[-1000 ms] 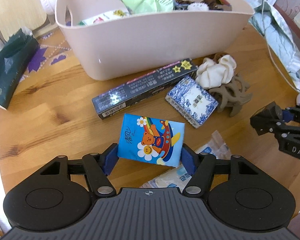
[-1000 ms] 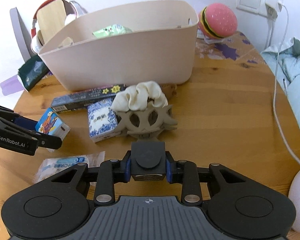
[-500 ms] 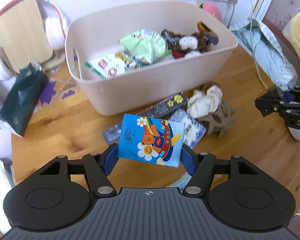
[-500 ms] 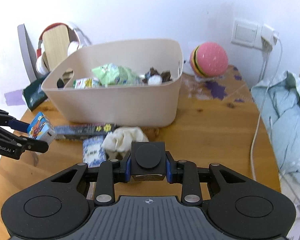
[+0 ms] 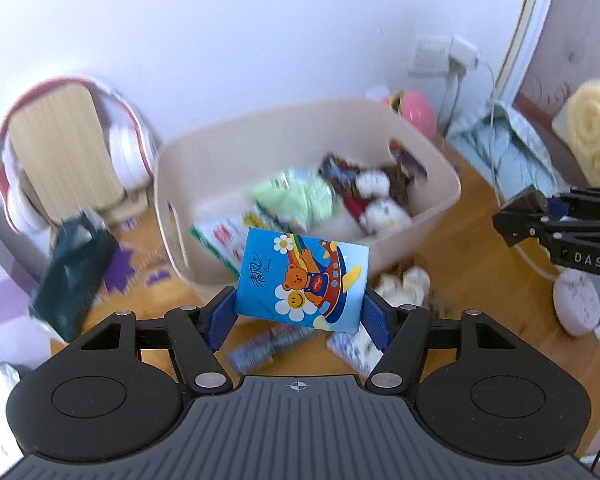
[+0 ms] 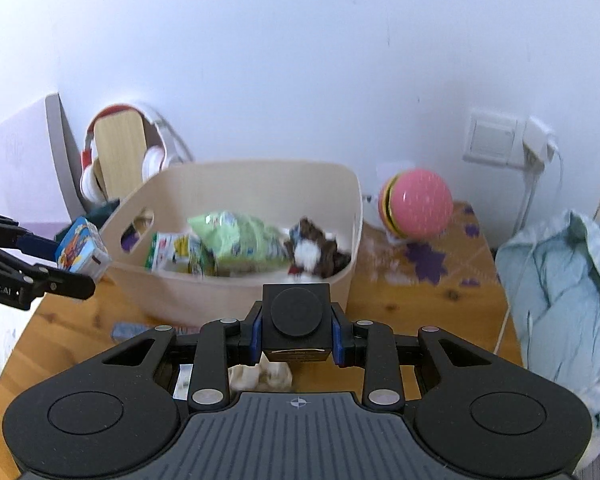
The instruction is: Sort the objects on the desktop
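Your left hand-held gripper (image 5: pixel 300 312) clamps the blue cartoon-bear tissue pack (image 5: pixel 302 279) between its blue pads, held in the air just in front of the beige plastic bin (image 5: pixel 440 168). Your right hand-held gripper (image 6: pixel 296 336), set narrow, grips a small black cube with a round disc face (image 6: pixel 296 314), also raised just in front of the bin above the wooden surface (image 6: pixel 420 304).

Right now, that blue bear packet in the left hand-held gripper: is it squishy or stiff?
Probably soft: the tissue packet looks like wrapped paper between the left hand-held gripper pads. Likely light, as it stays tilted without sagging. Its glossy wrapper might slip.
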A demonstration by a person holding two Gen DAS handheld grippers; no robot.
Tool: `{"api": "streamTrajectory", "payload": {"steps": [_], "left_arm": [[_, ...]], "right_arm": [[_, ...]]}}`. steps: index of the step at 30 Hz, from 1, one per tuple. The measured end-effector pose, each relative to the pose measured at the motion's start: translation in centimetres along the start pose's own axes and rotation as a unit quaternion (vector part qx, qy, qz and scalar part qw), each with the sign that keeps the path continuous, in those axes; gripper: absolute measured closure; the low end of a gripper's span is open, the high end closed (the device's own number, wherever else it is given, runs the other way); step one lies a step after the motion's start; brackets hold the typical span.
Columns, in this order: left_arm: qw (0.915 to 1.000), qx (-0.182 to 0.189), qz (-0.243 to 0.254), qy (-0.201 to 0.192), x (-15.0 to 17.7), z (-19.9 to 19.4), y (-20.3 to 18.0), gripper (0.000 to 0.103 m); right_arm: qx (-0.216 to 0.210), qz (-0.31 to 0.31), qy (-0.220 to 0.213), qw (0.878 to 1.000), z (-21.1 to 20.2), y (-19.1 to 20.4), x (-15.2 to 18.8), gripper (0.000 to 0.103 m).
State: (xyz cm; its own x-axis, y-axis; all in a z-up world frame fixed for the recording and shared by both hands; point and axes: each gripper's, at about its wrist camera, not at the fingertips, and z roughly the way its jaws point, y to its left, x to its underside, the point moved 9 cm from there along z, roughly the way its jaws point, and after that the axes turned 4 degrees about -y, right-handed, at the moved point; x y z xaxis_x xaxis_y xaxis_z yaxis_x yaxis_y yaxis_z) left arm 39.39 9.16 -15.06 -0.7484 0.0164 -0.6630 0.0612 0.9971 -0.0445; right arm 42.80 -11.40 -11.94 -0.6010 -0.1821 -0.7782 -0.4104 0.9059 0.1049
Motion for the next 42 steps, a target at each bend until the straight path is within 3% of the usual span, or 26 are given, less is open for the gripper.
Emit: {"api": "streamTrajectory", "payload": {"steps": [10,19,26,42], "left_arm": [[0.9985,-0.025,-0.012,-0.047,-6.1,-0.2,2.9,0.036],[0.9985,-0.028,-0.017,-0.044,-8.8,2.6,3.4,0.036],[0.9994,-0.035,-0.002,-0.001,-7.8,6.3,2.7,0.036],[0.9955,-0.034,0.034,0.081,-3.0,11.7,0.1,0.036]], "right_arm": [[0.015,-0.012,-0.049,0.999,0.7,-1.1,-5.3,0.074],[0.021,-0.04,-0.055,0.997,3.3,-1.3,-8.4,0.074],[0.018,-0.059,-0.029,0.998,6.7,-0.7,-8.6,0.074],[-0.023,-0.08,0.054,0.995,12.7,2.1,-3.9,0.074]]}}
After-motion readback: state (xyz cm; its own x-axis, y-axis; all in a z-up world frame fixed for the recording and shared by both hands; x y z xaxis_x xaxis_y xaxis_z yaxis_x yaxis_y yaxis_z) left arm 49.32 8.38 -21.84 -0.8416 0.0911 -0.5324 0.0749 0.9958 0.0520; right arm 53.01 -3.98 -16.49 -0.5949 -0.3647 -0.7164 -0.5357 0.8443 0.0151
